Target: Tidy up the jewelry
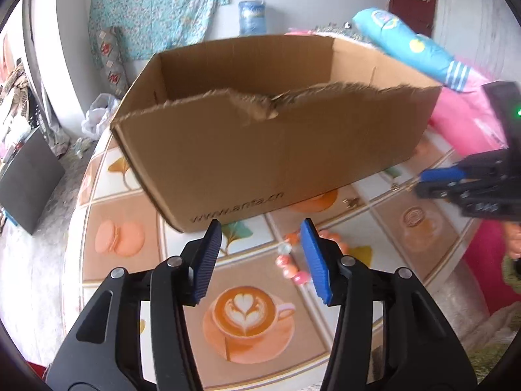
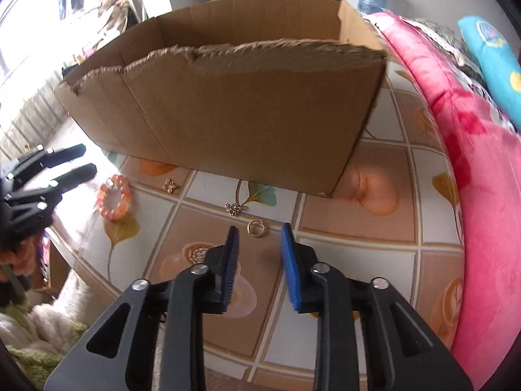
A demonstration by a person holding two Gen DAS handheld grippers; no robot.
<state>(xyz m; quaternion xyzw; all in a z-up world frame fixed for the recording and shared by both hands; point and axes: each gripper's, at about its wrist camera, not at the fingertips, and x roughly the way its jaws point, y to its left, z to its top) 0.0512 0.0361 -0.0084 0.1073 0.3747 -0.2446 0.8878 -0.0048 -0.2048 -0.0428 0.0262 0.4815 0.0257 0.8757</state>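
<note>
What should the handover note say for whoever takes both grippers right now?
Left gripper: open, empty, beside the orange bead bracelet.
Right gripper: open, empty, just short of the gold ring.
Also on the table, in front of the cardboard box: small gold charm, gold chain piece.
Done: nothing visibly picked up; box interior not visible.
Left: presumably grasp each piece and place it in the box.

Cardboard box (image 2: 228,104) ahead of right gripper (image 2: 259,254): matt, rough torn rim. Ring (image 2: 255,228) just beyond fingertips: shiny gold metal. Tablecloth (image 2: 358,228) below: glossy, smooth. Pads (image 2: 289,267): ribbed blue rubber.
</note>
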